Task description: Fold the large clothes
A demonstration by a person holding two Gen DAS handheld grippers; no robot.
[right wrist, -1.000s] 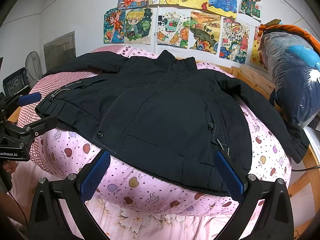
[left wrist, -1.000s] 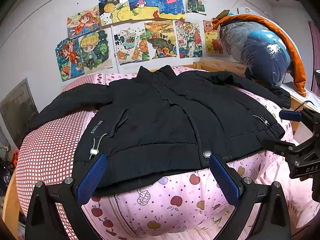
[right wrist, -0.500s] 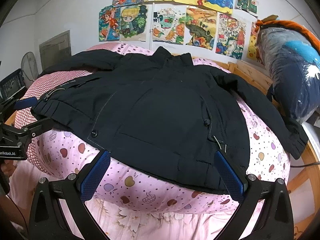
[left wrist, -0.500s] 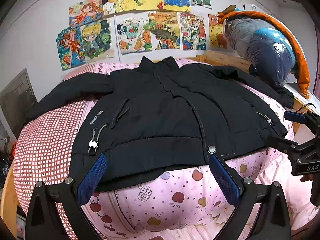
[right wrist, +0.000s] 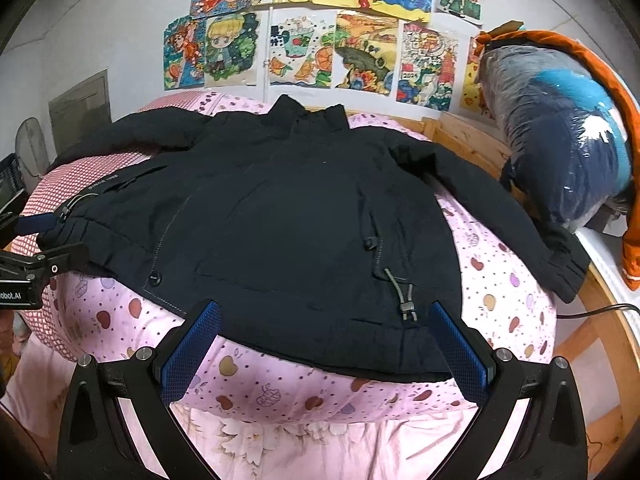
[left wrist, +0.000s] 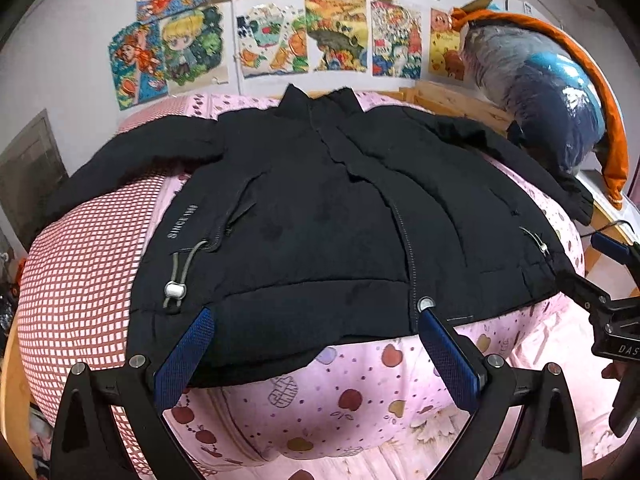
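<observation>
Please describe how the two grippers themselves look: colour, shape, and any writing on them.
Both are alike. The left gripper and right gripper have black angular frames with triangular cut-outs, silver bolt heads, and two long fingers faced with textured blue pads. From the side, the right one's body carries white letters, "DAS" legible; the left one's reads "obot.AI". No cables on them are visible.

Matt black cloth is being presented by the jacket (left wrist: 320, 232) ahead of the jaws. Textured blue pads (right wrist: 191, 350) are being carried on matt black plastic fingers. Beyond, pale wood is being shown by the bed frame (right wrist: 460, 136), glossy plastic by the bag (right wrist: 560, 132).
</observation>
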